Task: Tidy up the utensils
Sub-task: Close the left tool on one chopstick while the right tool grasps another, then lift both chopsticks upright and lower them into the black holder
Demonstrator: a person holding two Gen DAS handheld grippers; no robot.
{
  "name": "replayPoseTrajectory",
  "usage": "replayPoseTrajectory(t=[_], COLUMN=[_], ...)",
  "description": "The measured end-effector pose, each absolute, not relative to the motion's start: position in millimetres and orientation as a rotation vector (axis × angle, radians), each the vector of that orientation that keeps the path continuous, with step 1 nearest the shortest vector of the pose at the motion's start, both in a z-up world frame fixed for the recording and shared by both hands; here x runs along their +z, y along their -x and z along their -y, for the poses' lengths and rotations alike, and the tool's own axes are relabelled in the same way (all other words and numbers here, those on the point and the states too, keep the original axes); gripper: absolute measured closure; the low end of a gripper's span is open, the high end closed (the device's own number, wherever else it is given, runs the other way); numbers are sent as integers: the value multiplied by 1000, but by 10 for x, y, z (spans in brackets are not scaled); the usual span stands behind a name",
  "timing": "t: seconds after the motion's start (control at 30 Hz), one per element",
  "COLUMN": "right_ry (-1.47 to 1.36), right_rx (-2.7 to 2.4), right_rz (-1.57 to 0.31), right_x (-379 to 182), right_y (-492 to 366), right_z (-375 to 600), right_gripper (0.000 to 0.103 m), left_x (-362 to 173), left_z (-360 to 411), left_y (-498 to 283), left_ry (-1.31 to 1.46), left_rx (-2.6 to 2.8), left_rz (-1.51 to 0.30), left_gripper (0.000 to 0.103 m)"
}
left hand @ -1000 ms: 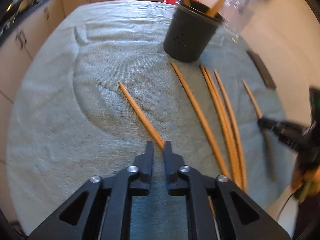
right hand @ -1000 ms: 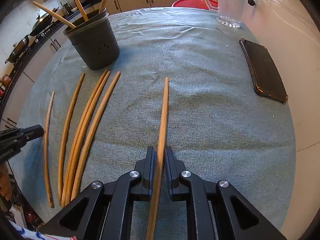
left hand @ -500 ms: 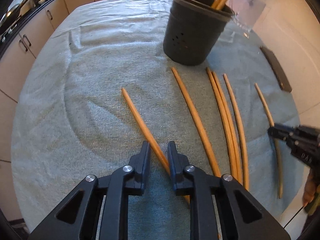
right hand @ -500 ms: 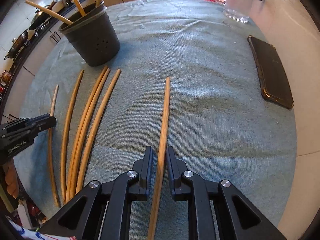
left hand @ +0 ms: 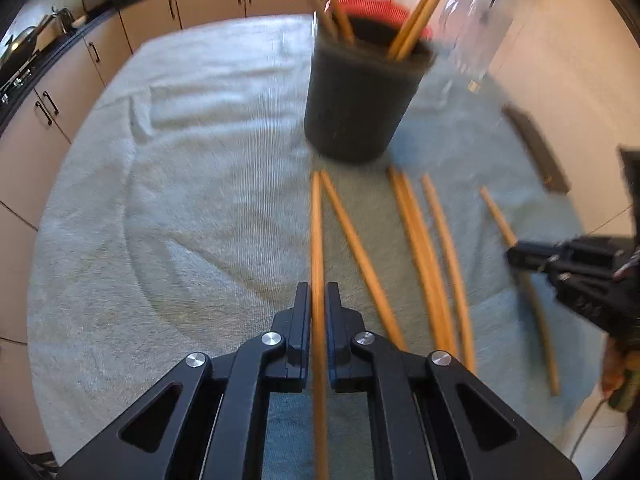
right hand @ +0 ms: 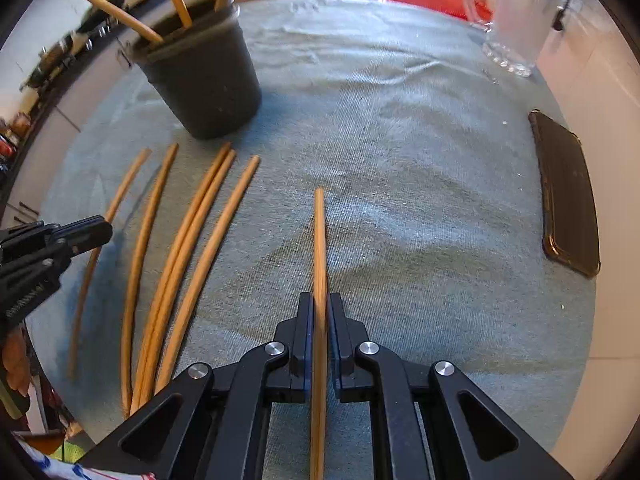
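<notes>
Both jaws closed, left gripper (left hand: 318, 304) and right gripper (right hand: 319, 312) each pinching a chopstick (left hand: 317, 240) (right hand: 319, 248) lengthwise along its fingers, tips toward dark holder (left hand: 356, 100), which sits nearer the left one.

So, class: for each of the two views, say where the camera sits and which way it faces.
Left wrist: on the left gripper, looking along a gripped chopstick towards the holder; the right gripper shows at right.
Right wrist: on the right gripper, looking along its own chopstick; the left gripper shows at left.
Shared: holder, loose chopsticks, phone, towel.
</notes>
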State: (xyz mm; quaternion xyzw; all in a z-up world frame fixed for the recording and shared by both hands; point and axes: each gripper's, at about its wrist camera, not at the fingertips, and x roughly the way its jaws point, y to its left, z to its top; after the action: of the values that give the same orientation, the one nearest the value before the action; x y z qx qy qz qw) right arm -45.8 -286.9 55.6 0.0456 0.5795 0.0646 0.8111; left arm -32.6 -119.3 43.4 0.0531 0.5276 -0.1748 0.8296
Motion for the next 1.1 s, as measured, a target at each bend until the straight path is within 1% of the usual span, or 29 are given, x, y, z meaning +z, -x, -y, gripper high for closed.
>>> replayPoseTrajectory(t=[0.1,0.27,0.4,0.53,0.8,1.1], right_ry=[-142,-173,-200,-183,-148,-171], right_rx=[128,114,96,67,65,74], right_rz=[-1158,-987,-870,-785,-735,-655], right_x=[693,1094,1400,1584,1672,1950], right_y=[611,869,1040,1212,1346,1295], right_z=[2917,3009,3021,2965,2869,2899], right_gripper=[96,96,96,96,96,96], left_x=[663,1010,1205,1335,1568,1924], left_z=[1091,1041,972,937,848,762], left_y=[486,711,870,1054,1254,1043], left_ry=[-107,-78,-64,-81,-50,77], left_rx=[-370,-380,-382,-372,-384,-406], left_rz=[-1027,-911,-825,-753,-638,-576], left_gripper=[97,97,97,97,97,97])
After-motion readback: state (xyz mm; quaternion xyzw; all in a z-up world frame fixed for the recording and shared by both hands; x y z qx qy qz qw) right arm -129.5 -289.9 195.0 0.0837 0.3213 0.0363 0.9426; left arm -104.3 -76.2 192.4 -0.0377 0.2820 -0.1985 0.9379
